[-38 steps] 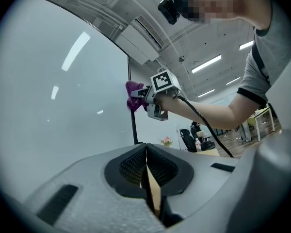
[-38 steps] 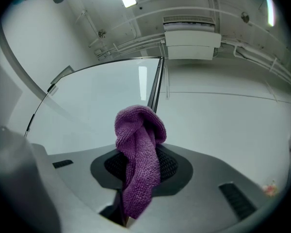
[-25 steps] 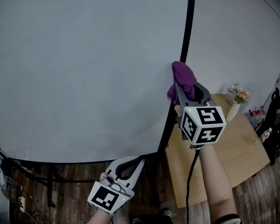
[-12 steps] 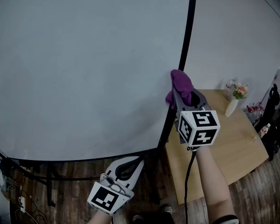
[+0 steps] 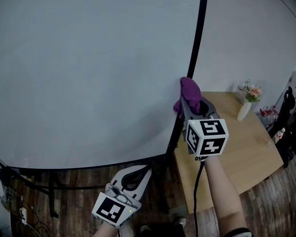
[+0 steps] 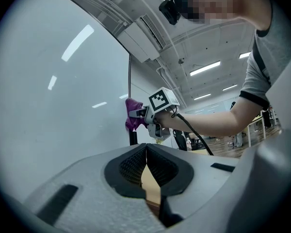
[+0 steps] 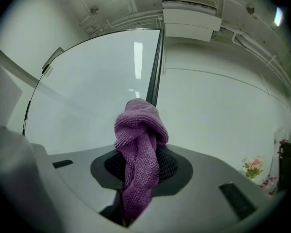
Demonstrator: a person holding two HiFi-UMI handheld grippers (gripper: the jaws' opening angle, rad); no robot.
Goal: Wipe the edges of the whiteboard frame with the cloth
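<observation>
In the head view, the right gripper (image 5: pixel 191 104) holds a purple cloth (image 5: pixel 188 93) against the black right edge of the whiteboard frame (image 5: pixel 198 33), at a place a little above the frame's lower right corner. The cloth covers the frame there. The left gripper (image 5: pixel 136 175) is low, just below the bottom edge of the frame and left of that corner; it touches nothing. Right of the frame stands a wooden table (image 5: pixel 237 157) with a vase with flowers (image 5: pixel 247 105) on its far side.

In the left gripper view, the two jaws of the left gripper (image 6: pixel 146 152) are closed together and nothing is between them. Beyond them the cloth (image 6: pixel 132 118) is pressed on the vertical frame edge (image 6: pixel 130 76).

In the right gripper view, the jaws of the right gripper (image 7: pixel 139 168) are closed on the cloth (image 7: pixel 138 144), which is bunched up and rises above the jaws. Its top meets the dark frame edge (image 7: pixel 156 67); the white board surface (image 7: pixel 97 91) is left of this edge. The flowers (image 7: pixel 253 166) show low, far right of the frame.
</observation>
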